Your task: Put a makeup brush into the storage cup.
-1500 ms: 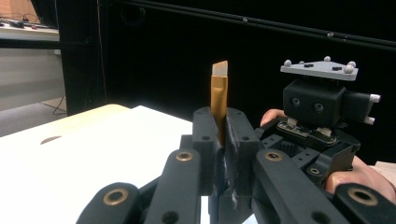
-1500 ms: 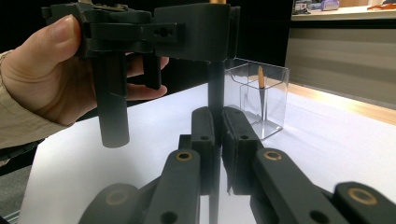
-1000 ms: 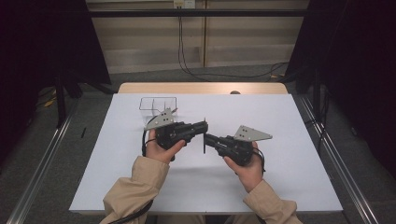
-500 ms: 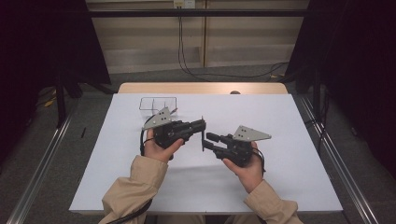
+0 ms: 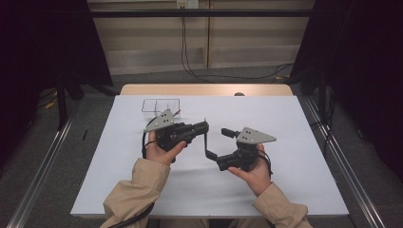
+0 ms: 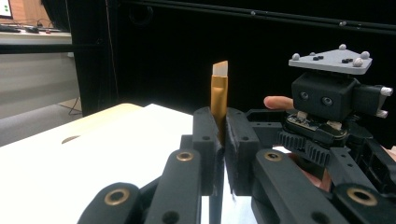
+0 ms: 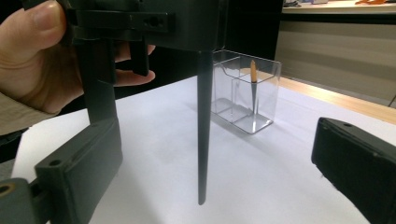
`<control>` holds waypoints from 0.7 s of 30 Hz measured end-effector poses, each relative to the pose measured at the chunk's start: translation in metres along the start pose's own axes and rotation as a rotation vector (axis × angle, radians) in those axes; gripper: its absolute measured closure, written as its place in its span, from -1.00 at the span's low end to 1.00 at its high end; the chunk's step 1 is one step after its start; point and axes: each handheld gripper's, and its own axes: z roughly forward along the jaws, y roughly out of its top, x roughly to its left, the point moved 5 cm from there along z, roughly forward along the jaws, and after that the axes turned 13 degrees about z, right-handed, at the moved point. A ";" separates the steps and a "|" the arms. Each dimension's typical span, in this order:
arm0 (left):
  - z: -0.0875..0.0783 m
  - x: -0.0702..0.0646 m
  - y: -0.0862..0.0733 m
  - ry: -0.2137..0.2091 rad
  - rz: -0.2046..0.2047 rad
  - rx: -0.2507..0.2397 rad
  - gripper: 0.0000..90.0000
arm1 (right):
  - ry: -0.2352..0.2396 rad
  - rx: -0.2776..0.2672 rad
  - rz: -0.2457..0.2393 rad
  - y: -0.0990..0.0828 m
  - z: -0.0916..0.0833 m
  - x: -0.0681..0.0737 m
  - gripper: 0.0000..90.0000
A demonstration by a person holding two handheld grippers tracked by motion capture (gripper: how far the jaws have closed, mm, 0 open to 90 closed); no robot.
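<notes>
A thin paintbrush with a dark handle, gold ferrule and pale bristle tip stands upright, and my left gripper is shut on it at the ferrule. The high view shows that left gripper over the middle of the white table, with the brush crossing its tips. My right gripper faces it from the right. Its jaws have just been opening and are now open. In the right gripper view the brush handle hangs free between the wide jaws of the right gripper, touching neither one.
A clear plastic holder with compartments stands at the back left of the table, just behind my left hand. Another brush stands upright inside the holder. A wooden edge borders the far side, with dark curtains around.
The right gripper's jaws have spread from shut around the brush handle to wide apart. Both hands have stayed where they were, and the left gripper keeps its grip.
</notes>
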 end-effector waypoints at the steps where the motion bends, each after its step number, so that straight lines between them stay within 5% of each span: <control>1: 0.000 0.000 0.000 -0.001 0.001 0.000 0.87 | 0.005 0.000 0.001 0.000 -0.001 0.000 -0.98; 21: -0.003 0.001 0.001 0.007 0.008 0.004 0.87 | -0.004 0.024 0.011 -0.004 -0.034 -0.020 -1.00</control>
